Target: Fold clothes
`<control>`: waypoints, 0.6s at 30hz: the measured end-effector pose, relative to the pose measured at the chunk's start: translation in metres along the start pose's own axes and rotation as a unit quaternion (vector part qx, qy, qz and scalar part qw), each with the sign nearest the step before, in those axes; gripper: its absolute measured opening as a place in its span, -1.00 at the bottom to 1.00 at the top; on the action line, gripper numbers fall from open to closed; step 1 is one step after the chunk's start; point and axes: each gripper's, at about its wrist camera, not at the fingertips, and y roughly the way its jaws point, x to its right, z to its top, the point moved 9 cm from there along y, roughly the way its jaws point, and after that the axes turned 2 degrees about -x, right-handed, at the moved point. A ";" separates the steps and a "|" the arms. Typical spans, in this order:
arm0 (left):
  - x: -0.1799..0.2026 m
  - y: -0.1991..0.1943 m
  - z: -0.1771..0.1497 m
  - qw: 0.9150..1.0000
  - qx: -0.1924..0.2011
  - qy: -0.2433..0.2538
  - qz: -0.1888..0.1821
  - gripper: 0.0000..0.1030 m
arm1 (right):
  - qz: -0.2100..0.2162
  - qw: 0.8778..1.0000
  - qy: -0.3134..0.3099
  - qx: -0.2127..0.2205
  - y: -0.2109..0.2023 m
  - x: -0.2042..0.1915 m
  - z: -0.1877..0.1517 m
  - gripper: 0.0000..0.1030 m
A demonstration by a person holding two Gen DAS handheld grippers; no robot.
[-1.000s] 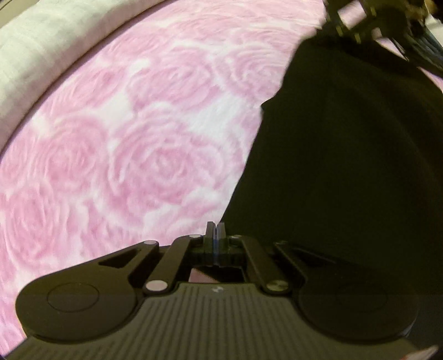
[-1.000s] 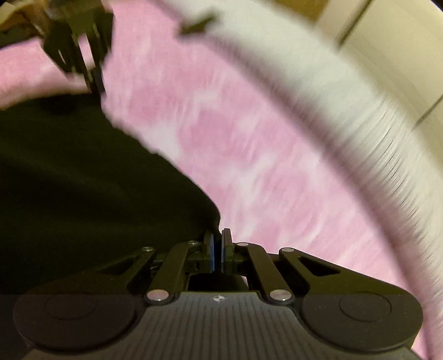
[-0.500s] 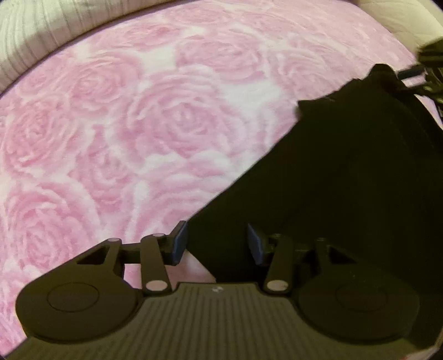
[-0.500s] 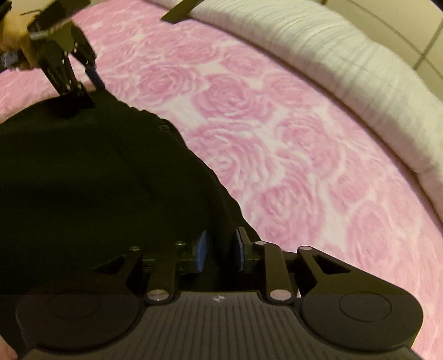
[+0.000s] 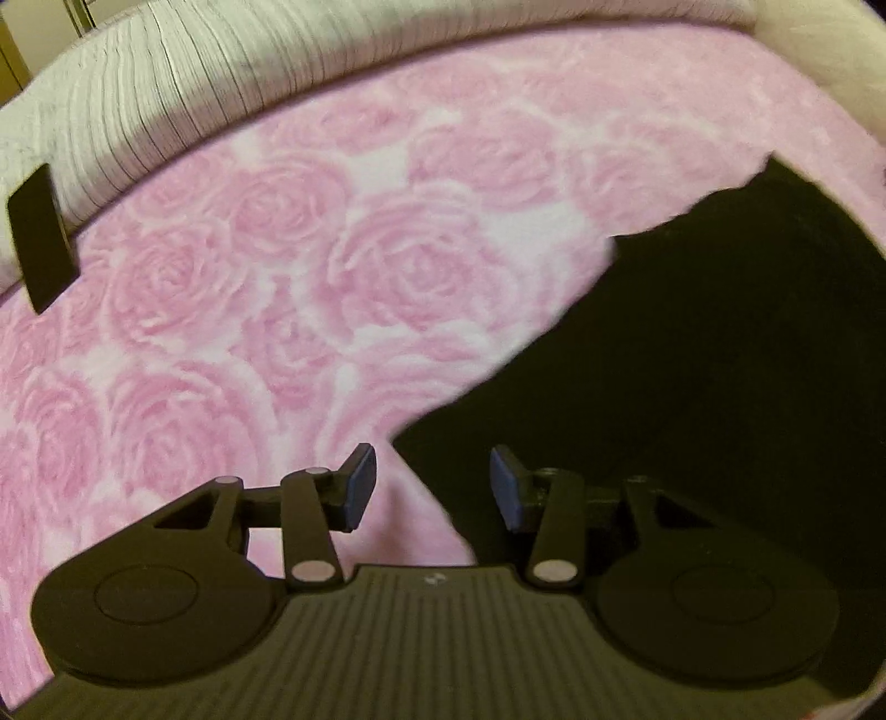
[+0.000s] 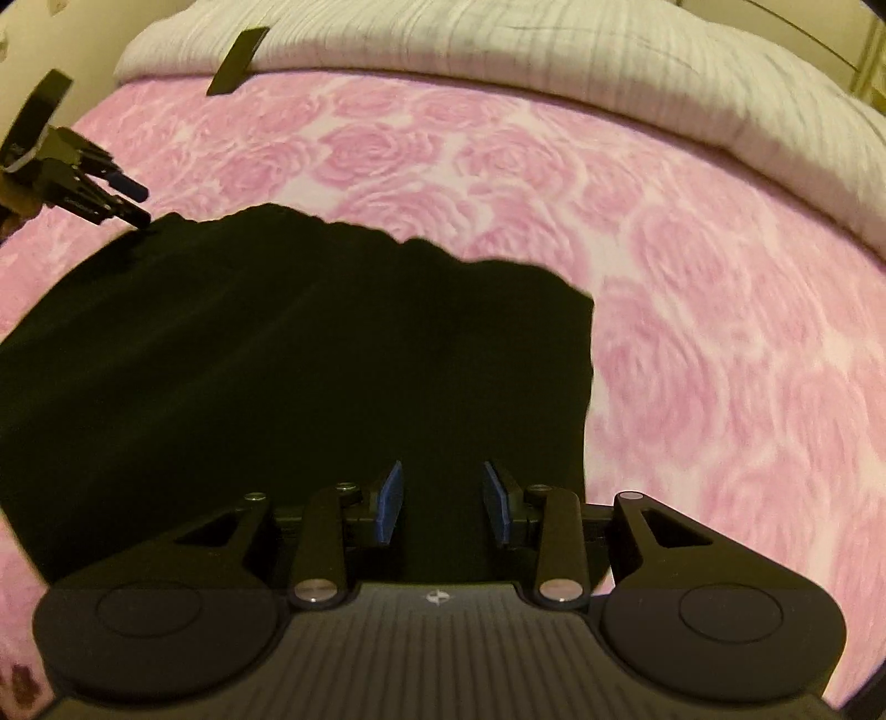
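Here, black garment (image 6: 288, 354) lies flat on the bed's pink rose blanket (image 6: 692, 343), white quilt (image 6: 554, 50) along the 12 o'clock edge. Right hand-held gripper (image 6: 440, 501) has just been opening: jaws spread above the cloth, pinching nothing. Left hand-held gripper (image 5: 434, 490) spread too, over the garment's edge at 3 o'clock, nothing held.

Pink rose-patterned blanket (image 5: 343, 288), white ribbed duvet (image 6: 554, 50) along its far edge
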 end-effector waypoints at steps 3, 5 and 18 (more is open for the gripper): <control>0.032 -0.034 -0.026 0.999 0.009 0.015 -0.033 -0.10 | 0.002 0.999 0.035 0.007 -0.019 -0.005 -0.029 -0.32; 0.051 -0.051 -0.051 0.999 -0.001 0.026 -0.033 -0.06 | 0.000 0.998 0.063 0.016 -0.033 -0.007 -0.047 -0.32; 0.177 -0.092 -0.199 0.937 0.012 0.330 0.111 0.39 | -0.089 0.943 -0.319 0.023 -0.057 -0.098 -0.155 0.46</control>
